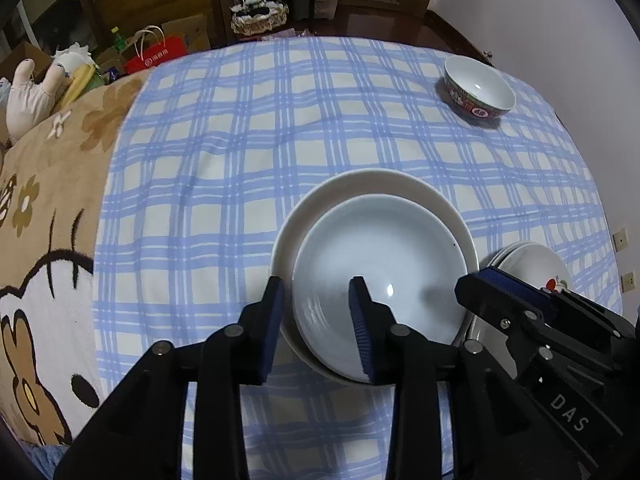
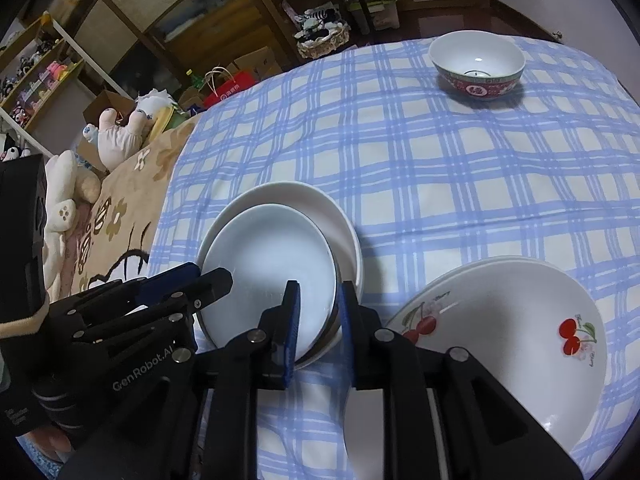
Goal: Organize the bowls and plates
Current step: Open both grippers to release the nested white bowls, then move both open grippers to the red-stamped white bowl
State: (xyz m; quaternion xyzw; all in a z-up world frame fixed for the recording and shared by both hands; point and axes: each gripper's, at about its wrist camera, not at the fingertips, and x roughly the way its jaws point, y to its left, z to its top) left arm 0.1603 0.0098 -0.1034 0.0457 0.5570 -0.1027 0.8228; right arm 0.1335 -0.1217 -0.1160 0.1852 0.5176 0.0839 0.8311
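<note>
Small white plate [image 1: 380, 268]: lies nested in a larger white plate [image 1: 360, 186], shifted toward its near edge, on the checked cloth [image 1: 240, 140] of the counter.
Left hand-held gripper [image 1: 318, 320]: jaws parted, straddling the left rims of both plates; pads not pressing them.
Right hand-held gripper [image 2: 320, 320]: jaws slightly apart, astride the plates' right rims; no clear grip.
Cherry-print plates [image 2: 500, 320]: stacked just beside, right.
Red patterned bowl [image 2: 476, 66]: upright, well apart, far side.
</note>
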